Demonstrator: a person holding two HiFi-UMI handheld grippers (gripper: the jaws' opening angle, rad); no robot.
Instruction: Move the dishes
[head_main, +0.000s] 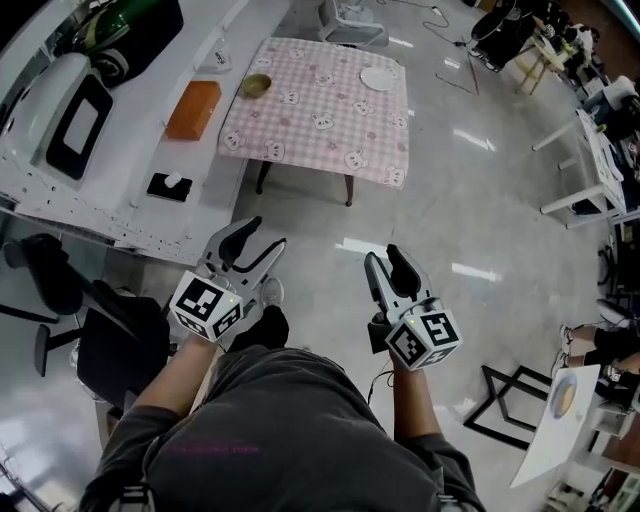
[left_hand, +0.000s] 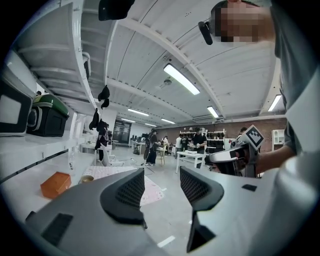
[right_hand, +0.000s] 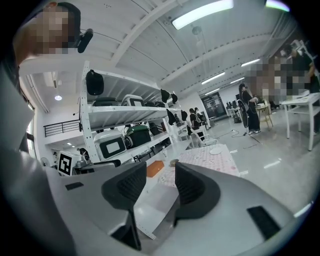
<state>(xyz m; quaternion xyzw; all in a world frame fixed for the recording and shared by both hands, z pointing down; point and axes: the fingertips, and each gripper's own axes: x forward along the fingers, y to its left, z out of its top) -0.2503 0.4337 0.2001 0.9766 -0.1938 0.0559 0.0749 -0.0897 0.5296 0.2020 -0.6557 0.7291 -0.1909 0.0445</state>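
A low table under a pink checked cloth (head_main: 330, 130) stands ahead across the floor. On it are a small tan bowl (head_main: 256, 86) at the left and a white plate (head_main: 379, 78) at the far right. Both grippers hang in the air well short of the table, pointing toward it. My left gripper (head_main: 258, 238) is open, with nothing between its jaws in the left gripper view (left_hand: 162, 187). My right gripper (head_main: 386, 258) is also open and empty (right_hand: 160, 187). The right gripper view shows the plate (right_hand: 216, 150) and the bowl (right_hand: 173, 162) far off.
A long white shelf bench (head_main: 130, 190) runs along the left, carrying an orange box (head_main: 193, 109) and black-and-white appliances. A black chair (head_main: 50, 275) sits at the near left. White tables (head_main: 600, 170) and a black frame stand (head_main: 510, 400) are on the right. People stand far off.
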